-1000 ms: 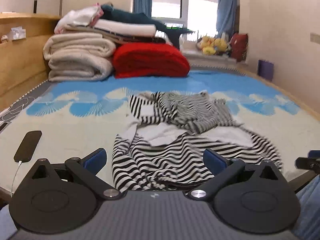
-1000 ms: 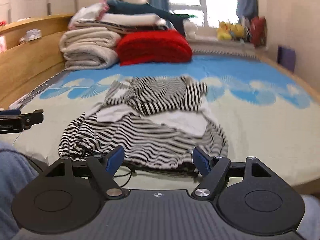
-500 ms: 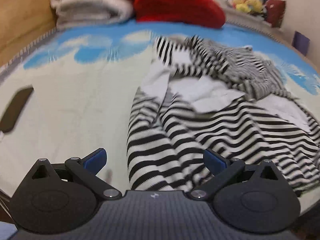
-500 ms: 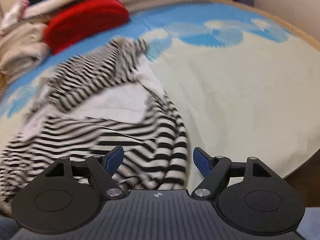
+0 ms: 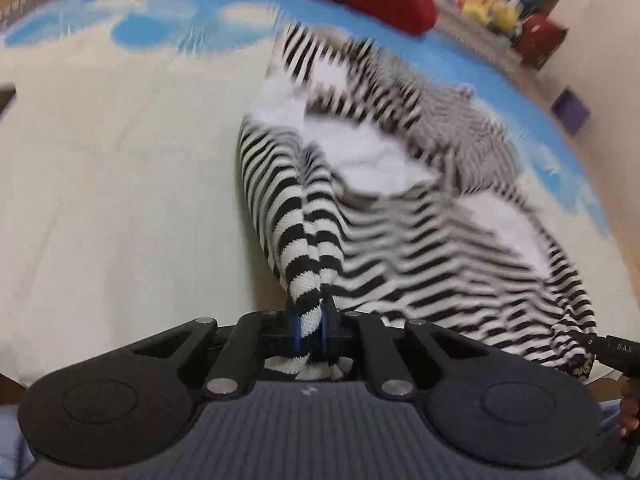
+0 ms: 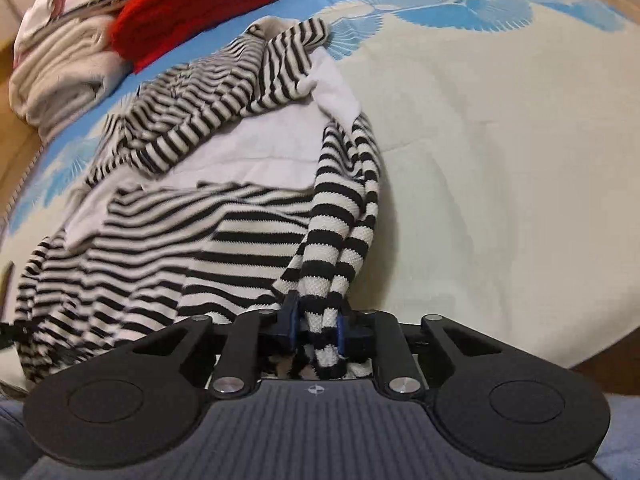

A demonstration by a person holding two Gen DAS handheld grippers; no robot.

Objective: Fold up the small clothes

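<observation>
Cream bedding with a blue fan pattern covers the bed point(image 6: 500, 160), with a red folded blanket point(image 6: 200, 4) and beige folded blankets point(image 6: 60, 76) stacked at its far end. Across the middle lies the crumpled black-and-white striped garment point(image 6: 208, 216). On its near edge, the left gripper point(image 5: 310, 326) is closing, pads pinching a bunched fold; the right gripper point(image 6: 318, 326) is closing too, clamped on another fold.

Left gripper point(image 5: 310, 326), right gripper point(image 6: 316, 326): jaws closing, tilted down
</observation>
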